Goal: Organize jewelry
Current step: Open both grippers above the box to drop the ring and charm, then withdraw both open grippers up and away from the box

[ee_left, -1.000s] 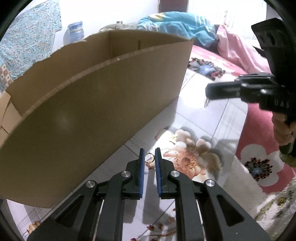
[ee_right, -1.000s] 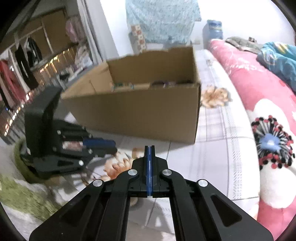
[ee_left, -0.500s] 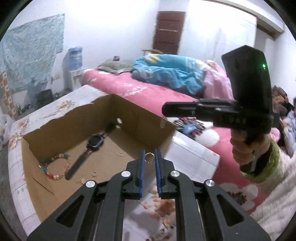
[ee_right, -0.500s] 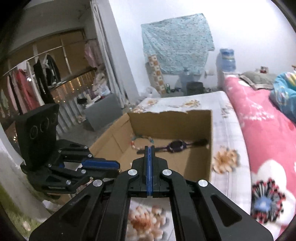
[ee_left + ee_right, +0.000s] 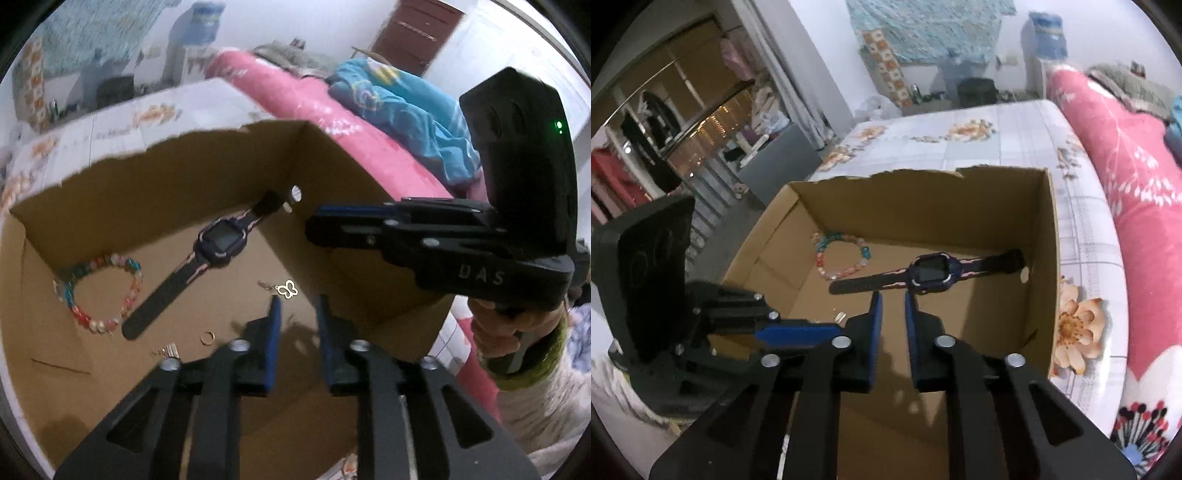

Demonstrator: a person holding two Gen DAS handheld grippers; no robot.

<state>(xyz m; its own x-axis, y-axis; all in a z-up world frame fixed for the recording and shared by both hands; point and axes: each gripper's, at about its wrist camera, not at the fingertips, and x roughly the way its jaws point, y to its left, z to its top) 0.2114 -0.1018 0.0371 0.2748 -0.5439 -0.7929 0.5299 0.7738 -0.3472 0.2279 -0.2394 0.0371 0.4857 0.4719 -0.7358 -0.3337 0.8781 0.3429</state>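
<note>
Left gripper (image 5: 295,314), left wrist view: jaws parting, nothing between the pads. I hold it over the box (image 5: 221,155), pointing down into it. Just past the tips lies a butterfly charm (image 5: 287,289) on the floor of the box. Left of the fingers sits a small gold ring (image 5: 207,338), and nearer the left finger's base a tiny clip-like piece (image 5: 168,350); I can't tell what it is. Further ahead and left, the watch (image 5: 221,242) lies flat on a slant, with the bead bracelet (image 5: 99,291) beyond it. Right gripper (image 5: 314,225) comes in from the right, level with the box's right wall; a hand (image 5: 498,332) holds its grip.

Right wrist view: right gripper (image 5: 893,306) also over the box (image 5: 1049,258), jaws opening to a narrow gap, nothing pinched that I can see. Watch (image 5: 929,275) lies just beyond the tips, bracelet (image 5: 842,256) ahead and left. A small pale piece (image 5: 839,316) shows left of the left finger. Left gripper (image 5: 798,330) sits low on the left.

My reading on progress: watch, bracelet, ring and charm are all in the box, both grippers empty. No loose jewelry shows on the bedsheet (image 5: 997,140) around the box in either view, so the sorting looks well along, possibly finished. What lies out of frame I can't say.
</note>
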